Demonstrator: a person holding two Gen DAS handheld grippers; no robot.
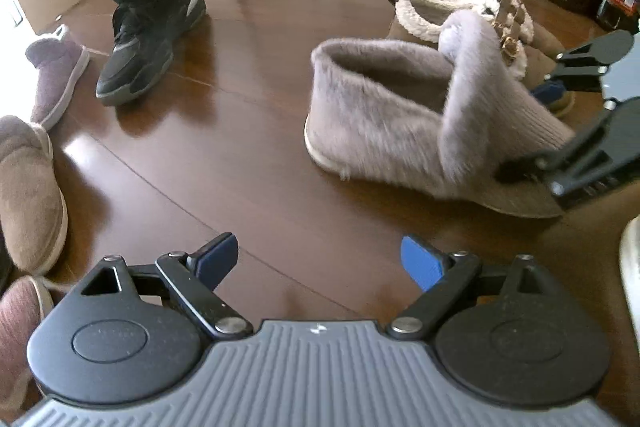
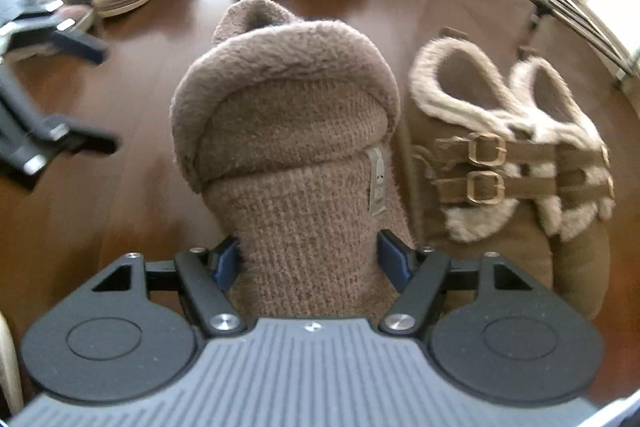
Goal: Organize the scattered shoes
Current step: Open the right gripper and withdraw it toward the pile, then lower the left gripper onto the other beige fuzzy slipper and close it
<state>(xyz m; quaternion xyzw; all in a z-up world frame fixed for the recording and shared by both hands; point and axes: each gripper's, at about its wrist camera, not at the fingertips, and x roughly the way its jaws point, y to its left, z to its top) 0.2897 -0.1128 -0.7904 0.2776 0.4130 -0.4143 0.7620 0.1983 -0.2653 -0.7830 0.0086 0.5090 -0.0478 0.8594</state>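
- On the brown wooden floor [image 2: 132, 211], the furry taupe knitted ankle boot [image 2: 296, 155] is gripped at its toe by the right hand-held gripper [image 2: 310, 259].
- At twelve o'clock of the empty, wide-open left hand-held gripper [image 1: 320, 263], bare floor is seen.

A dark red-brown wood grain is shown by the floor [image 1: 248, 155]. The boot [image 2: 296, 155] is taupe knit with a fluffy cuff. The buckled slippers [image 2: 512, 155] are tan, trimmed in cream fleece. The sneakers [image 1: 148, 27] are black with grey soles.

Bare floor [image 1: 224, 131] mid-room; buckled slippers [image 2: 520, 163] crowd fuzzy boot [image 2: 288, 131]
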